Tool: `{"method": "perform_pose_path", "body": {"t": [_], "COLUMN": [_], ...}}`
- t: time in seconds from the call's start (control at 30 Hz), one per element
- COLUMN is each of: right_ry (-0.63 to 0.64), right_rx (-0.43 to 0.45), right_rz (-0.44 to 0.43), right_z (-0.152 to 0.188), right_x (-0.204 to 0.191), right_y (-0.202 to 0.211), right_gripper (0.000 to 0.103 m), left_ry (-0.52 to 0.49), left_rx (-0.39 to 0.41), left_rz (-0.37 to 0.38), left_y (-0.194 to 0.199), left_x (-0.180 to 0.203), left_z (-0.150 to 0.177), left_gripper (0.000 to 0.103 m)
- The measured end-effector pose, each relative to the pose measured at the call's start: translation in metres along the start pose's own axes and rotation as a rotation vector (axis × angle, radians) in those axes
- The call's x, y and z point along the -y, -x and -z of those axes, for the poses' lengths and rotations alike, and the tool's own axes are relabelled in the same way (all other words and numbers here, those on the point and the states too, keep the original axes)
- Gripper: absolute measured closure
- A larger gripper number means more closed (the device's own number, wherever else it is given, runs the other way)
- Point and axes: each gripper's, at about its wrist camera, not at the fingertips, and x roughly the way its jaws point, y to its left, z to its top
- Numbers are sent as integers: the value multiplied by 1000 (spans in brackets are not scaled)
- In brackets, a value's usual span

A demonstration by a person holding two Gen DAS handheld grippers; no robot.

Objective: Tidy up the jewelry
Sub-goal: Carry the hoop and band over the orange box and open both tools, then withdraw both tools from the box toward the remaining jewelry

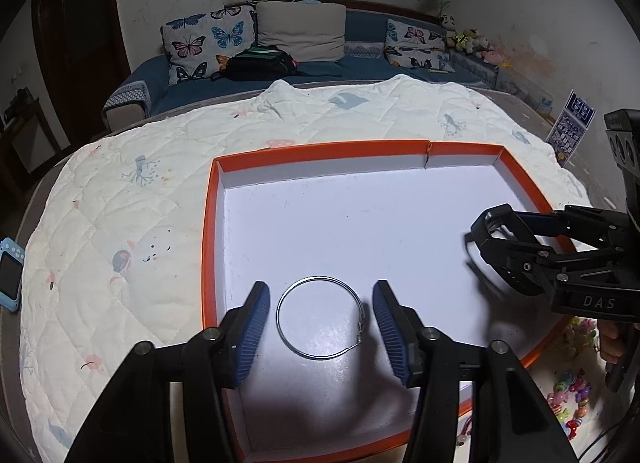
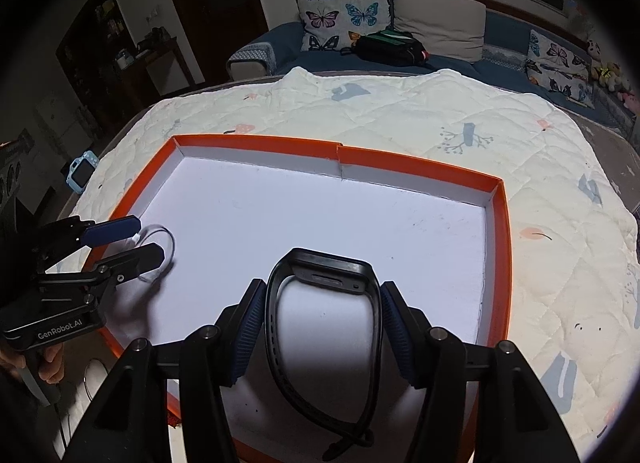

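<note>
A shallow tray [image 1: 208, 231] with orange walls and a white floor lies on a pale quilt [image 1: 120, 203]. Inside it, a thin silver bracelet [image 1: 320, 318] lies flat on the white floor, directly between the two fingers of the left gripper [image 1: 320, 333]. This gripper stands wide open around the bracelet; the blue pads [image 1: 252, 337] are beside the ring on both sides and do not touch it. The bracelet is a plain round wire hoop with a small clasp on the side toward the right finger.

The right gripper [image 2: 320, 333] holds a black watch [image 2: 324, 327] over the tray. Its blue pads [image 2: 250, 333] press on the two sides of the strap, so it is closed on the watch. The watch body points forward, away from the gripper, and the loose end of the strap hangs back between the fingers. In the left wrist view this gripper [image 1: 478, 233] is at the right side, above the tray's right wall.

Colourful beads [image 1: 570, 395] lie on the quilt, outside the tray, to the right of the left gripper.
</note>
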Motion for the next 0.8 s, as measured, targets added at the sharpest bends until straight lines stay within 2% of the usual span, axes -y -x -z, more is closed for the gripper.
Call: {"method": "perform_pose_path", "body": {"t": [0.2,0.4,0.57,0.8], "right_ry": [21,34,74,69], "right_rx": [14,59,69,65], "right_rz": [14,3,15,-8], "right_z": [-3,-3,14,55], "right_x": [-2,-5,-15,-21], "right_y": [9,43,68,93], "right_gripper": [36,32,32,32], "left_ry": [-2,-1,-12,21], "left_rx": [-1,41,79,94], "left_rz": [-8,-15,-34,-38], "left_y": [5,39,76,125], "left_x": [0,1,5,5], "left_z": [3,7,21,57], "left_gripper": [40,37,33,33]}}
